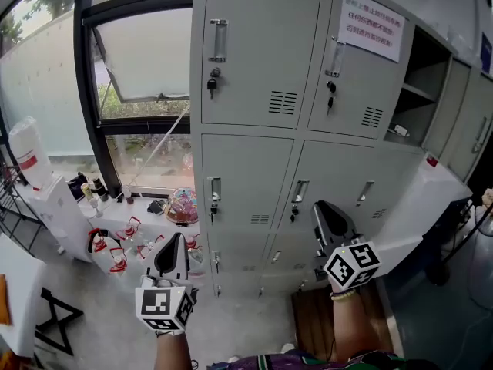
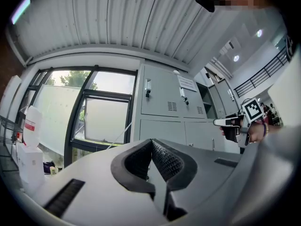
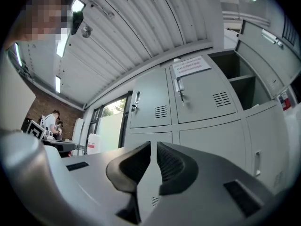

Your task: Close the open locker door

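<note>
Our left gripper and right gripper, both pressed together and empty, might glance off the smooth locker door.

Ahead of the right gripper, the lockers are smooth, matt grey painted metal with glossy metal handles. Above it hangs a paper notice. The gripper's shell is matt plastic, and its black pads are ribbed.

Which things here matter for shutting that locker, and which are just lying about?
For the job: open locker door, its open compartment, left gripper and right gripper, both shut and empty.
Lying about: water jug, red-and-white containers on the floor, paper notice.
</note>
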The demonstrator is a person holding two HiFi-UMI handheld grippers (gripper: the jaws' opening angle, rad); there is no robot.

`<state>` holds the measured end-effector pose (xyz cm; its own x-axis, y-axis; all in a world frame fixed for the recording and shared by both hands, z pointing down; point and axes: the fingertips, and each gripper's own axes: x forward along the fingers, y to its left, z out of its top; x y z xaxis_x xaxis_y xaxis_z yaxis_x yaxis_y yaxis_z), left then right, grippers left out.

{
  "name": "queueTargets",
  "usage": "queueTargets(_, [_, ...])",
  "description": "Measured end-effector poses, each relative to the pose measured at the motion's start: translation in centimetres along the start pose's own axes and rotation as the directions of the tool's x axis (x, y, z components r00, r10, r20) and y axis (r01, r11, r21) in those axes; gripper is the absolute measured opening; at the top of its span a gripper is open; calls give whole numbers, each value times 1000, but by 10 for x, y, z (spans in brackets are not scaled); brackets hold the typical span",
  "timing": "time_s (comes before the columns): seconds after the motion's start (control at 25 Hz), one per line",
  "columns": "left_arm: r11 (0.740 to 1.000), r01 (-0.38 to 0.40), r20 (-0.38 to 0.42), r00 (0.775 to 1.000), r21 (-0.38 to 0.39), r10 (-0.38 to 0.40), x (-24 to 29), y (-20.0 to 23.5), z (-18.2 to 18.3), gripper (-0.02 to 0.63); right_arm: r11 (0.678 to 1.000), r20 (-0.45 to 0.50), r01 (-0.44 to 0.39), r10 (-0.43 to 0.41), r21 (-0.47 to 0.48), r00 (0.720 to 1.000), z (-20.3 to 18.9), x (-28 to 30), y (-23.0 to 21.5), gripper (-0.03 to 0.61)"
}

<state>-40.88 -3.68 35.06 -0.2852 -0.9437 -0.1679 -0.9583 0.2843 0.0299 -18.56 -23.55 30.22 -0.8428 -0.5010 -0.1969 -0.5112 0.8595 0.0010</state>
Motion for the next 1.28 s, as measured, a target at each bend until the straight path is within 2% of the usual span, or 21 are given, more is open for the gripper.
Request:
queueTargets(0.2, [998,58,6,998,33,-59,23,-49,3,22,999,19,50,-50,-20,999,7,-40,-35,28])
queueTargets(0.36, [988,149,11,989,34,-150,48,-112,2,22,995,34,97,-96,-32,995,19,-75,-74,28])
queueTargets(0.48, [978,196,15,980,71,-197,65,-155,0,22,990,51,138,-137,-14,989,28,-101,-106,28])
queueTargets(0.68, [958,283,13,959,46,-284,92,-216,6,22,982,84,189,-187,-18,979,50,-135,-154,28])
queueTargets(0.88, [931,357,36,932,77,-361,112,-263,18,23,977,112,210,-205,-35,972,67,-161,-181,28])
queueTargets(1.04, [902,430,78,898,51,-432,123,-295,30,22,975,134,210,-199,-71,971,77,-177,-187,88])
queueTargets(1.16, [881,470,90,876,54,-473,129,-314,35,22,974,155,205,-189,-94,970,86,-188,-188,211])
queueTargets(1.28, [861,507,96,855,47,-509,134,-330,35,21,969,176,224,-204,-107,963,93,-201,-194,295])
